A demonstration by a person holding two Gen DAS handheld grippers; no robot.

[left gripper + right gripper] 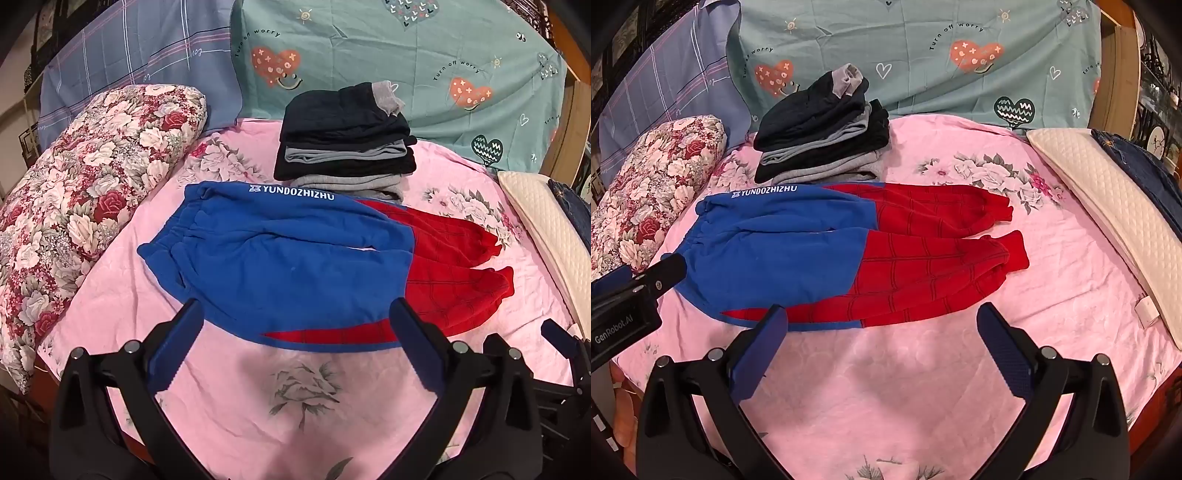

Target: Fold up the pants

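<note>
Blue and red pants (288, 269) lie flat on the pink floral bed sheet (295, 406), waistband to the left, red legs to the right; they also show in the right wrist view (827, 254). My left gripper (295, 321) is open and empty, hovering just in front of the blue waist part. My right gripper (882, 325) is open and empty, just in front of the near leg's lower edge. The left gripper's body (631, 299) shows at the left edge of the right wrist view.
A stack of folded black and grey clothes (347, 144) sits behind the pants. A rolled floral quilt (85, 199) lies at left. A cream pillow (1119, 221) with dark jeans (1145, 170) lies at right. Green and blue pillows (369, 55) stand at the back.
</note>
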